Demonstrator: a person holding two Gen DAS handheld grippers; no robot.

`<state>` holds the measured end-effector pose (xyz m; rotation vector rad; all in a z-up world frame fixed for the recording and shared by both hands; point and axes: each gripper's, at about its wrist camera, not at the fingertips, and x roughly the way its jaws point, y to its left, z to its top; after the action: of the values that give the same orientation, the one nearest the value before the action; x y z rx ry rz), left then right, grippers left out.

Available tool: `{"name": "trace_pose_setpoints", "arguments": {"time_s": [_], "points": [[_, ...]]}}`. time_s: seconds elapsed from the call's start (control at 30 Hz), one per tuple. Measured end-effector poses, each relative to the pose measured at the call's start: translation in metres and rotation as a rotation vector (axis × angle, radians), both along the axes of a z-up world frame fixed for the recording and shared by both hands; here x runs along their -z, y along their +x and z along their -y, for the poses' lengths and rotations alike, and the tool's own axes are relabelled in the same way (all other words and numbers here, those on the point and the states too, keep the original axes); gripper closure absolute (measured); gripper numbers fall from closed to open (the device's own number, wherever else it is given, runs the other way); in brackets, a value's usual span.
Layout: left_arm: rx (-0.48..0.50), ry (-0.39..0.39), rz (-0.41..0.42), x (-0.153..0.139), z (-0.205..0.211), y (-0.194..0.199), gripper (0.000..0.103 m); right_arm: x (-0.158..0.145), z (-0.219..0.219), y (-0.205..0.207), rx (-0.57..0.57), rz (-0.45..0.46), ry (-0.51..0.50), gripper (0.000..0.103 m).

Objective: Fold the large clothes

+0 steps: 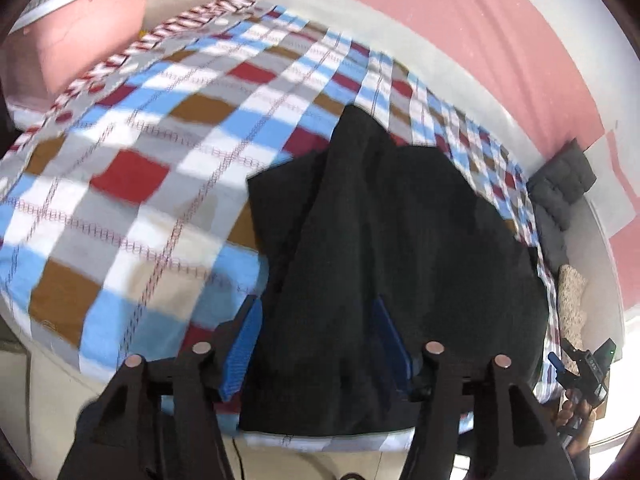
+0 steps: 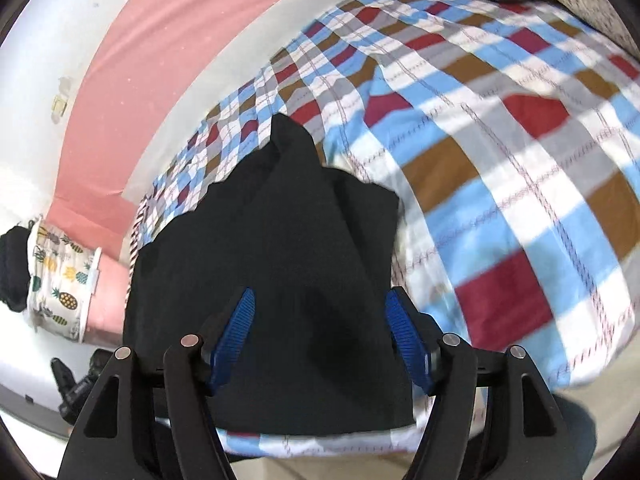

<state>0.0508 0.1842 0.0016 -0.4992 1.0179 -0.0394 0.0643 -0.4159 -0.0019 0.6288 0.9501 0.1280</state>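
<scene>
— Black cloth, that garment (image 1: 384,248), lying in a partly folded heap near the front edge of the checked bedspread (image 1: 132,184), one peak of it pointing toward the pink wall (image 1: 360,12).

— And neither gripper has hold of it?

— No. The left gripper (image 1: 316,344) has its blue pads spread wide with nothing pinched between them; the cloth is only seen beyond the gap. Same with the right gripper (image 2: 320,340): jaws well apart, empty, hanging over the near half of the garment.

— So what's the step?

— By my reckoning, choosing the next pair of pinch points. I'd go for the near hem, one gripper toward each corner, so the fold comes over square.

— Any trap?

— That ridge down the middle looks like doubled layers. Pinch only the top one and it'll slide apart. Better to take the full thickness at the edge, lift both sides evenly, and lay it flat before letting go.
</scene>
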Motion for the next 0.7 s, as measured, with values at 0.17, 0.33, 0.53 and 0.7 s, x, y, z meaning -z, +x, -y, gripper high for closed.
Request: {"name": "trace_pose_setpoints", "arguments": {"time_s": [0.17,0.33,0.53,0.7], "points": [[0.045,0.016,0.037,-0.007,0.007,0.065,0.042,0.003,-0.003,0.057,-0.021,0.02,-0.025,0.034],[0.092,-0.01,0.014,0.001,0.018,0.139,0.041,0.007,-0.006,0.116,-0.068,0.012,-0.052,0.034],[0.088,0.029,-0.031,0.028,0.025,0.199,0.041,0.02,-0.009,0.176,-0.103,-0.032,-0.091,0.034],[0.09,0.026,-0.04,0.044,0.028,0.212,0.063,0.028,-0.025,0.194,-0.166,-0.067,-0.138,0.082]]}}
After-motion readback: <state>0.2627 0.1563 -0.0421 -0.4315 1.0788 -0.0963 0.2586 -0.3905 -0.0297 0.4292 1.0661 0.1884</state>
